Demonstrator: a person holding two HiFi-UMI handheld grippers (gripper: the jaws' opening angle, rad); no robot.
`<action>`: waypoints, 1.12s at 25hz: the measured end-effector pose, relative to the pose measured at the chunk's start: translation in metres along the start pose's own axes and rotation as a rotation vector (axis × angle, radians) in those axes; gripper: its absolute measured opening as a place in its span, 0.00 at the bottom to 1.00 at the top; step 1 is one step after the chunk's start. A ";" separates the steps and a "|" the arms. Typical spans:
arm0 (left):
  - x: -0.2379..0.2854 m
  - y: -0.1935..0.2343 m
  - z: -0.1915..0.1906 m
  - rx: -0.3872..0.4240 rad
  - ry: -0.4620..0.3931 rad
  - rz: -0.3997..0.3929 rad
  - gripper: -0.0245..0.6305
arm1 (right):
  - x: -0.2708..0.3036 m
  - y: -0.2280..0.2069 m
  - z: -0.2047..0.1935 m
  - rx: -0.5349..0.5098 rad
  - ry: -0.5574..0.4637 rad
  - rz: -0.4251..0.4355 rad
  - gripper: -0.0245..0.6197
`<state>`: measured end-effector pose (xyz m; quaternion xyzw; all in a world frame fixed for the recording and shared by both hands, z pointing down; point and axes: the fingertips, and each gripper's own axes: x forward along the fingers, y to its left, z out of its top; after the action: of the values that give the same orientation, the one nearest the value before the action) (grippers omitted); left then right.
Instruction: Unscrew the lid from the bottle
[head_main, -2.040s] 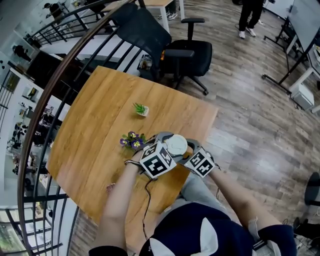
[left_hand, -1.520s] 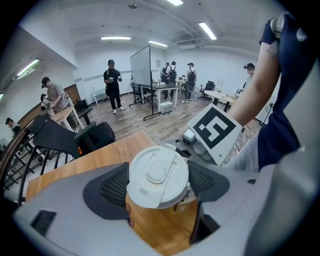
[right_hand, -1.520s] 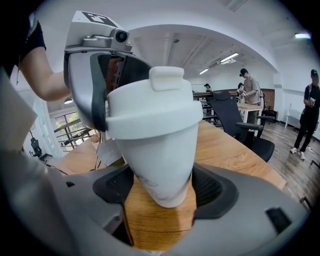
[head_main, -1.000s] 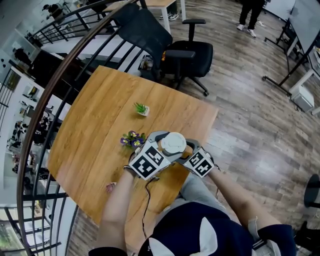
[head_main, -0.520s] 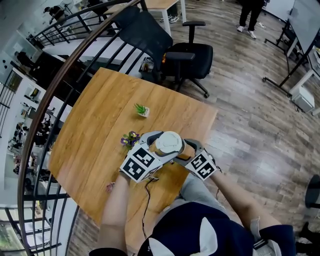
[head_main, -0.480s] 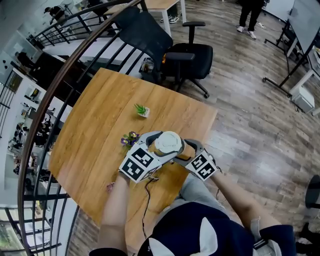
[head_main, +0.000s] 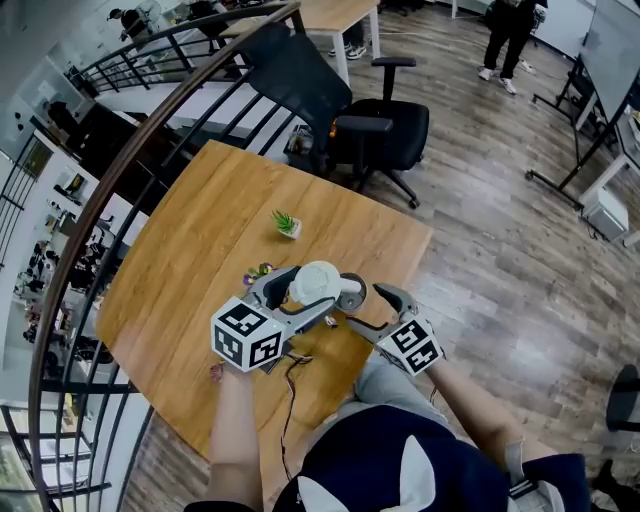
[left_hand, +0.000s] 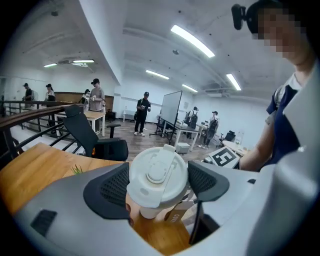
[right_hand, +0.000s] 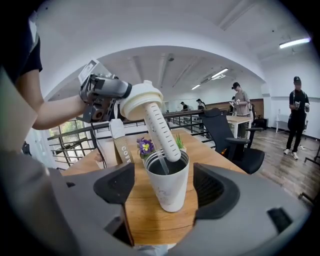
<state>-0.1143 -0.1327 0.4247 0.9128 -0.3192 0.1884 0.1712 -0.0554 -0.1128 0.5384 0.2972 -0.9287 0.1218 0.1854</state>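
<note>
Left gripper (left_hand: 159, 186) clamped the white lid (left_hand: 156, 172) by its rim at the centre of its own view. The lid was unscrewed, raised and tilted, apparently so that the perforated strainer tube (right_hand: 161, 131) hanging beneath it could be drawn clear. In the right gripper view the tube's tip sat just inside the mouth of the bottle (right_hand: 170, 195). The right gripper (right_hand: 166, 189) had just narrowed its jaws a little, yet its pads stood apart from the bottle on either side, probably placed to steady it. The bottle stood upright on the wooden table (head_main: 190, 230), at the near edge by the person. Behind it, left of centre, a brown-and-white sachet (right_hand: 121, 142) showed the letters "COFF", the rest hidden. Faint marks on the bottle could not be read. Beyond were purple flowers (right_hand: 145, 146) and a small green plant (head_main: 286, 222). Farther off, at upper right, stood a black office chair (head_main: 385, 125).
</note>
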 end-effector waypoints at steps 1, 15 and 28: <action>-0.005 0.001 0.001 -0.024 -0.025 0.009 0.59 | -0.003 0.002 0.003 0.006 -0.011 0.000 0.59; -0.067 0.004 -0.002 -0.230 -0.343 0.179 0.59 | -0.037 0.011 0.041 0.035 -0.152 -0.030 0.35; -0.099 -0.002 -0.013 -0.224 -0.490 0.430 0.59 | -0.047 0.017 0.056 0.015 -0.167 -0.095 0.04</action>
<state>-0.1876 -0.0747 0.3907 0.8182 -0.5548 -0.0407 0.1451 -0.0452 -0.0948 0.4660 0.3515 -0.9248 0.0945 0.1106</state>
